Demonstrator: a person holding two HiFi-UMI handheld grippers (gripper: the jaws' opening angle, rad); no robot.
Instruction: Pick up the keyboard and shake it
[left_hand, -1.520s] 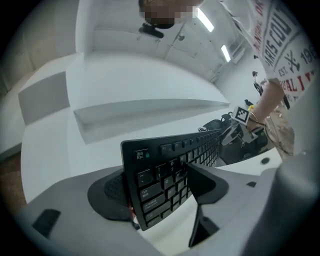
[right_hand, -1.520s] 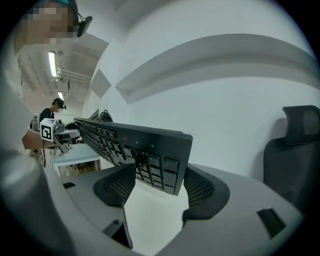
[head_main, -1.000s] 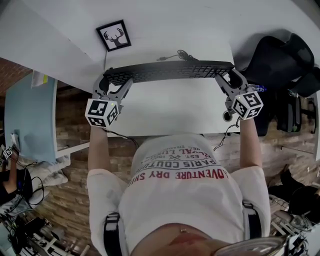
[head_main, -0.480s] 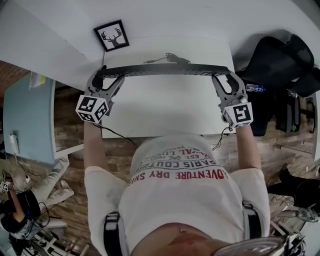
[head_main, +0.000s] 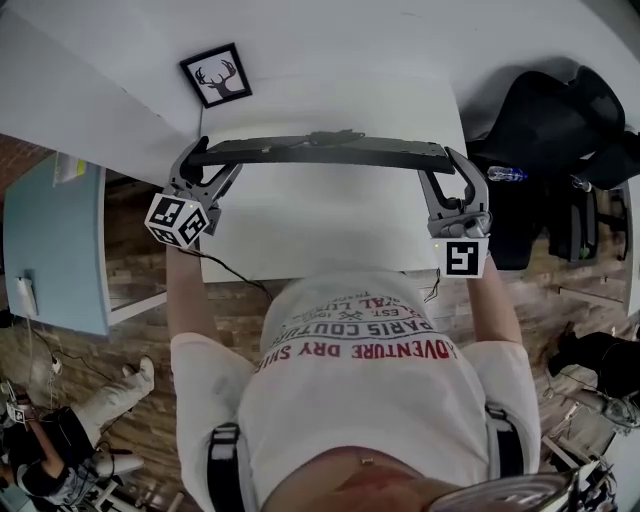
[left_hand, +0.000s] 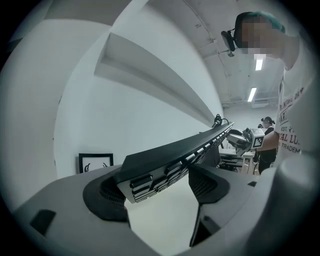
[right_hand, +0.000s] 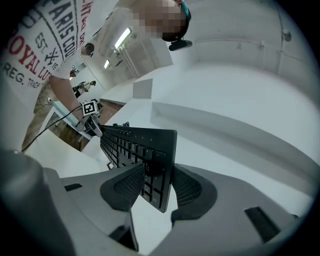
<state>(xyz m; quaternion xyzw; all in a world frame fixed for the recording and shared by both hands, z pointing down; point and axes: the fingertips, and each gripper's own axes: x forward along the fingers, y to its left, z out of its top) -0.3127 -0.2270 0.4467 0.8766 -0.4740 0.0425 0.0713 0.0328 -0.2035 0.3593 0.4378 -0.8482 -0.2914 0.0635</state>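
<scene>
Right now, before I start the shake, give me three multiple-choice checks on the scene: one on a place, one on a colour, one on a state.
1. The framed antler picture stands:
A) beyond the keyboard's left end
B) under the keyboard's middle
C) on the floor

2. The keyboard is:
A) white
B) black
C) red

3. The keyboard is:
A) lying flat on the table
B) hanging from one tool
C) raised and clamped at both ends

Answers:
1 A: the head view shows it past the left tool, farther from the person.
2 B: both gripper views show dark keys and a dark case.
3 C: the left tool and the right tool each have pads on one end, and the keyboard is turned on edge above the table.
</scene>
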